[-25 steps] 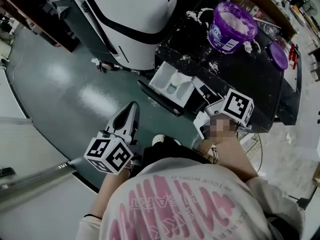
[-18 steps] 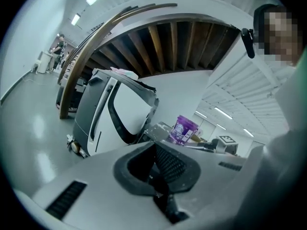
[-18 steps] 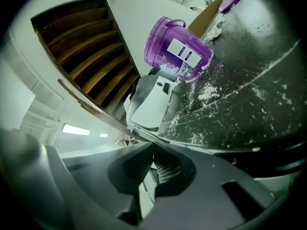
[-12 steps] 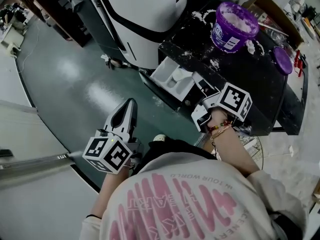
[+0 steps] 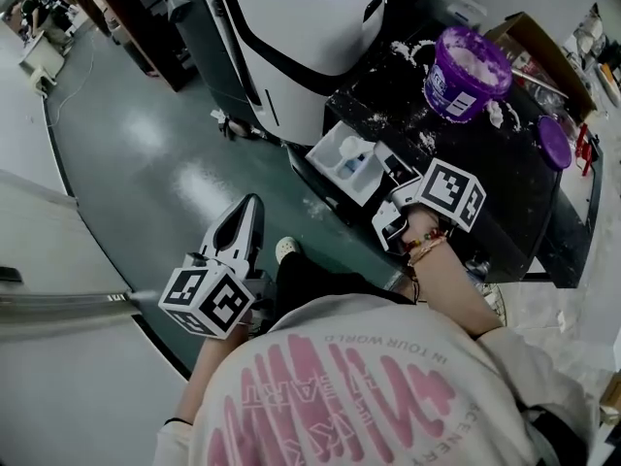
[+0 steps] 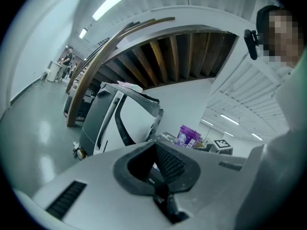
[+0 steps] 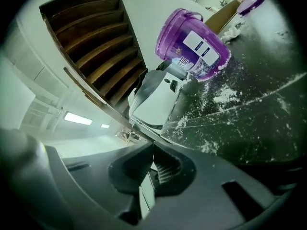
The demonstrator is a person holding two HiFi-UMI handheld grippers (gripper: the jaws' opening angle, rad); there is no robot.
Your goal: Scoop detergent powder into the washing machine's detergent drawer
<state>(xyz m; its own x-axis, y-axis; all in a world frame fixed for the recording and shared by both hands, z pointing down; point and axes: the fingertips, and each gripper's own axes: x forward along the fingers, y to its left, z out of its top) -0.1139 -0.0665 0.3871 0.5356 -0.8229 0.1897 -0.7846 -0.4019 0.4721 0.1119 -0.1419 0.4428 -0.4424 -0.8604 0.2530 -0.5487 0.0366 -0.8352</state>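
Jaws of right gripper [image 7: 153,151] pinch a thin pale strip [image 7: 145,195]; left gripper [image 6: 155,148] closed, empty

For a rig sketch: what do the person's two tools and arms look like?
Left tool and right tool: pale grey shells tapering to dark ribbed pads, each with a white cube of black square markers. Pale top with pink print; beaded bracelet on right wrist.

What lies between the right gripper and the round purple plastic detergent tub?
Only black machine top dusted with spilled white powder; the head view and right gripper view show it.
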